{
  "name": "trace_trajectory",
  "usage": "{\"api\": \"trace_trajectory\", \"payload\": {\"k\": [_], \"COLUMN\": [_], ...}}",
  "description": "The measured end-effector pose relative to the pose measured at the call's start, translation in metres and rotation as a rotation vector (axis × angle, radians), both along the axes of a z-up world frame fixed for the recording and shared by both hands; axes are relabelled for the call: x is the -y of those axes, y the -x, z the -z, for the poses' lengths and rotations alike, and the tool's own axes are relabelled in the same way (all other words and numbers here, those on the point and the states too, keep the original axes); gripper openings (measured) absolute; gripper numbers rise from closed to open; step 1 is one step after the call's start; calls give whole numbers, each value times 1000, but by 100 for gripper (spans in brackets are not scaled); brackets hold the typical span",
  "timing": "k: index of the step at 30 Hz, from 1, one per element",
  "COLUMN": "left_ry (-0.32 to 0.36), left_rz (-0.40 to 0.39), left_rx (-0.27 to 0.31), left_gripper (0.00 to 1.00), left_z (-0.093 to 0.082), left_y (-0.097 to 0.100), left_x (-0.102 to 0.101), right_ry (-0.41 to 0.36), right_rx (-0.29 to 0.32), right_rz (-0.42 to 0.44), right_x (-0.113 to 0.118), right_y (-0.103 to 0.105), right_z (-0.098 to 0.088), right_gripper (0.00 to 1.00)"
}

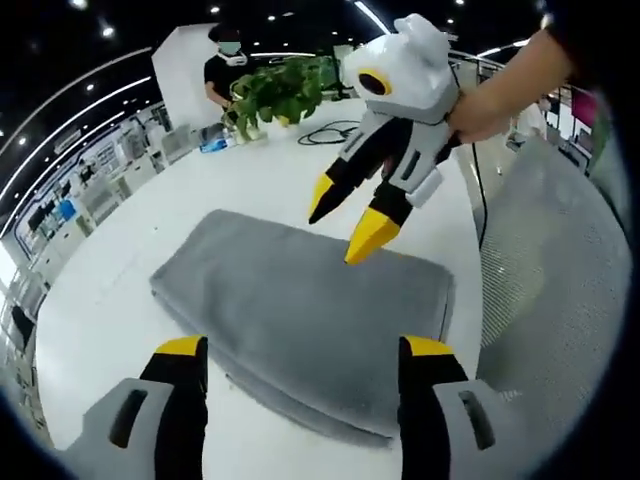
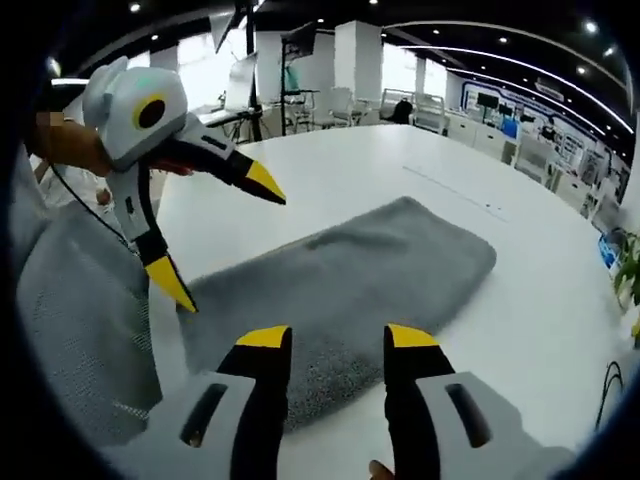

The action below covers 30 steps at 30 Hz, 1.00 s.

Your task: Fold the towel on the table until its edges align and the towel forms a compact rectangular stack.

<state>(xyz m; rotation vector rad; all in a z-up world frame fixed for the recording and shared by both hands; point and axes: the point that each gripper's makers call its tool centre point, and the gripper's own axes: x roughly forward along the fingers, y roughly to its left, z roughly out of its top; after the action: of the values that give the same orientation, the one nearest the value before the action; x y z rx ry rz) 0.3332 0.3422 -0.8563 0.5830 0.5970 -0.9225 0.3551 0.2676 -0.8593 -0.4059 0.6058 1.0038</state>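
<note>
Left tool (image 1: 305, 348) at lower frame, jaws spread, empty, over near towel (image 1: 300, 315) edge. Right tool (image 1: 345, 228) at upper centre, released, hovering above towel's far side. Already folded to thick rectangle, mid-frame on white desk (image 1: 110, 300); probably one last fold or tidy. Showroom lights, plant (image 1: 280, 90), person beyond.

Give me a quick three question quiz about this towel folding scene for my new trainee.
1. True or false: the grey towel lies folded on the white table.
2. What is the right gripper holding? A) the towel B) a cable C) nothing
3. Fill in: beyond the towel stands a green ____.

Key: 1 true. 2 C; its jaws stand apart above the towel, as do those of the left gripper. 3 plant.
</note>
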Motion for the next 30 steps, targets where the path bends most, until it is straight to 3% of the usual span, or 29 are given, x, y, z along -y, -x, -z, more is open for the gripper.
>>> {"api": "trace_trajectory", "payload": {"k": [3,20,23,25,27,30], "left_ry": [-64,-118,-143,-156,-148,-68], "left_rz": [56,116,140,156,168,181], "left_rx": [47,2,8,8,-2,-36], "left_gripper": [78,72,68,66,65,57], "left_z": [1,22,26,29,32,30], "left_y": [8,44,49,53,58,67], "left_x": [2,7,7,8,11,23], "right_ry": [5,30,87,81,93,106], "right_rx": [8,-44,3,-1,0,-7], "right_rz": [-7,-45,-101,-112,-135,-151], "right_x": [-1,4,3,-1,-3,-4], "right_y": [6,46,54,60,65,72], "right_z": [0,13,13,13,16,22], "right_gripper": [36,36,34,34,34,34]}}
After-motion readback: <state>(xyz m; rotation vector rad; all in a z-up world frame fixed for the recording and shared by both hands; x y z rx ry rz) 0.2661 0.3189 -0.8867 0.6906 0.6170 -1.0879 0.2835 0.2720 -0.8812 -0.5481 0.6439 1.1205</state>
